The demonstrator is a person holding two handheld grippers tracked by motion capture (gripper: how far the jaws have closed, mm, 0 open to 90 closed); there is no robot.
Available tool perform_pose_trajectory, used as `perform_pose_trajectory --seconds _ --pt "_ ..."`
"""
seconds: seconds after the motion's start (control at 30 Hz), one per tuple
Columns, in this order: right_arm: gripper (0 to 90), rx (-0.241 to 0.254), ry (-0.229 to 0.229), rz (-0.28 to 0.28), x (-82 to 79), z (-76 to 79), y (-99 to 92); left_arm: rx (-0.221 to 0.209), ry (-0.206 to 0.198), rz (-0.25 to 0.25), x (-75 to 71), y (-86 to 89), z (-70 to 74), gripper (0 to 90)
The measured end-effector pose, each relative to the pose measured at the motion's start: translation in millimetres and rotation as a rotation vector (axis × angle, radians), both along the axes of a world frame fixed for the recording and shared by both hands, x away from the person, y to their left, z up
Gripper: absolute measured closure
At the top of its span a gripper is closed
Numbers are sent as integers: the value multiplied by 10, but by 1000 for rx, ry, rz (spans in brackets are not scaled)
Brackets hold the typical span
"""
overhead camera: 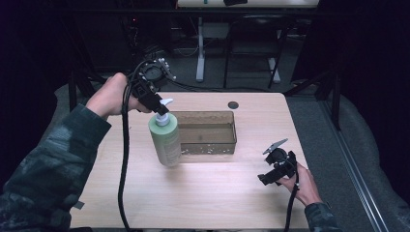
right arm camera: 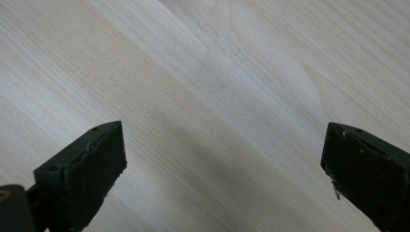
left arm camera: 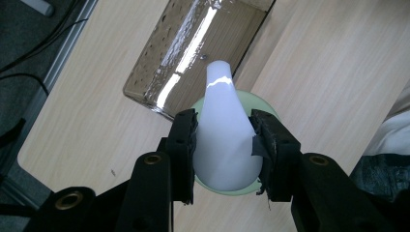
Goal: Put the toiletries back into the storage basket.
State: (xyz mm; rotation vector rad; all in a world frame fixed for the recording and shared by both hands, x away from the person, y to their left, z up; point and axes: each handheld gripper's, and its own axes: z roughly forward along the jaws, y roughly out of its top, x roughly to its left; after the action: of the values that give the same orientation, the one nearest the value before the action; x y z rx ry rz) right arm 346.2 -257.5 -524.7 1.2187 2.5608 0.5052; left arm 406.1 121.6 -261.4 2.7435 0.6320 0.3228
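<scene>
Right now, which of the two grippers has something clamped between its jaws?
The left gripper: its pads press the white pump head of the green bottle. The right gripper is open above bare table.

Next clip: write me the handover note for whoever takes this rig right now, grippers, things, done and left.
Left gripper: jaws shut on the white pump head of the green bottle, gripped from above.
Right gripper: jaws open, holding nothing, low over the table at its near right.
Things: the bottle hangs upright just left of the clear bin, which looks empty apart from droplets.
Done: bottle grasped.
Left: probably place it in the bin, then release; the goal is my guess.
</scene>
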Motion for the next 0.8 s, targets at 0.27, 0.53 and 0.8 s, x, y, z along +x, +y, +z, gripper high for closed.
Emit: perform_pose_trajectory --seconds 0.27,0.53,0.8 --pt "17 -1 0 1 0 0 -1 13 -11 -6 -1 -32 88 631" --pt "17 -1 1 1 -4 2 4 14 -27 -1 16 -37 170 631" --pt "17 -7 -4 3 1 2 -6 24 -29 6 66 -37 214 632"
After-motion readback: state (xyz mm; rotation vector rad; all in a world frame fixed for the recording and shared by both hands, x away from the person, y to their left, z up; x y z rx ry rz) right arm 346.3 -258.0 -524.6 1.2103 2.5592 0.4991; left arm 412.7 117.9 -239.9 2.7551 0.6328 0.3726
